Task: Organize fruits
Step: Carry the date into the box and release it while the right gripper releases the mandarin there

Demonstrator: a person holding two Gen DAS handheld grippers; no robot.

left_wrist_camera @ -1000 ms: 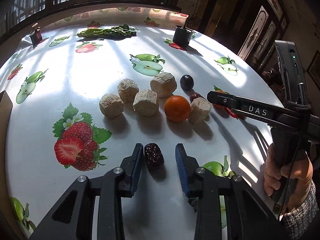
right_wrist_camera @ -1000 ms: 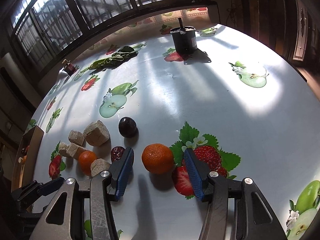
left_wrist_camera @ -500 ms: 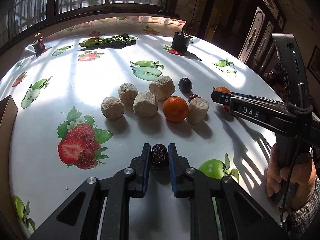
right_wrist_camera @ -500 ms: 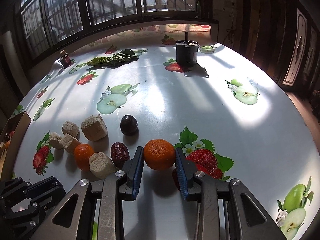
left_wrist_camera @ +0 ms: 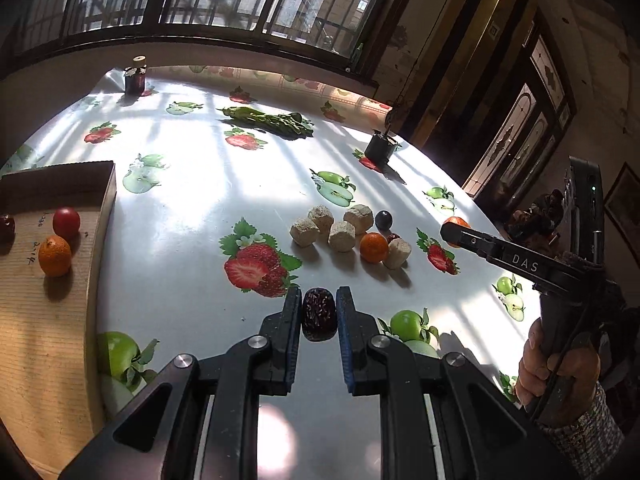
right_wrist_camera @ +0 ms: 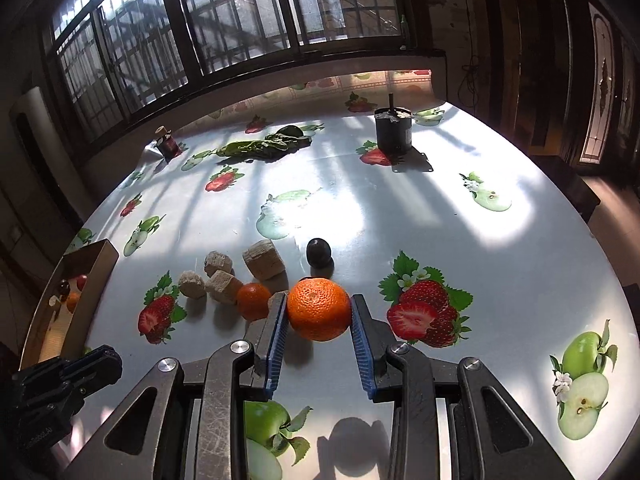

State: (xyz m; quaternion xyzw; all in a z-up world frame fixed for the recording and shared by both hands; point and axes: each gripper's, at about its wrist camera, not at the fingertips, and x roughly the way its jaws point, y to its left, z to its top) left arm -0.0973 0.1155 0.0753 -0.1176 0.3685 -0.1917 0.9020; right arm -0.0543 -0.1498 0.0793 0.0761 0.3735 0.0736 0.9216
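Note:
My left gripper [left_wrist_camera: 319, 316] is shut on a dark red date [left_wrist_camera: 318, 314] and holds it above the table. My right gripper [right_wrist_camera: 319, 314] is shut on an orange [right_wrist_camera: 319, 309] and holds it off the table; it also shows in the left wrist view [left_wrist_camera: 456, 229]. A second orange [left_wrist_camera: 373, 247] [right_wrist_camera: 253, 301], a dark plum [left_wrist_camera: 383, 220] [right_wrist_camera: 319, 253] and another date [left_wrist_camera: 394, 237] lie among beige blocks. A cardboard box [left_wrist_camera: 44, 300] at the left holds an orange [left_wrist_camera: 55, 255] and red fruits [left_wrist_camera: 66, 219].
Several beige blocks [left_wrist_camera: 341, 235] [right_wrist_camera: 264, 259] lie mid-table. A black cylinder [right_wrist_camera: 393, 129], a bunch of green leaves [right_wrist_camera: 262, 147] and a small dark jar [right_wrist_camera: 166, 143] stand at the far side. The tablecloth [right_wrist_camera: 400, 216] carries printed fruit.
Both grippers closed, the left on the date and the right on the orange, then lifted them. The left view swung left, bringing the cardboard box into sight.

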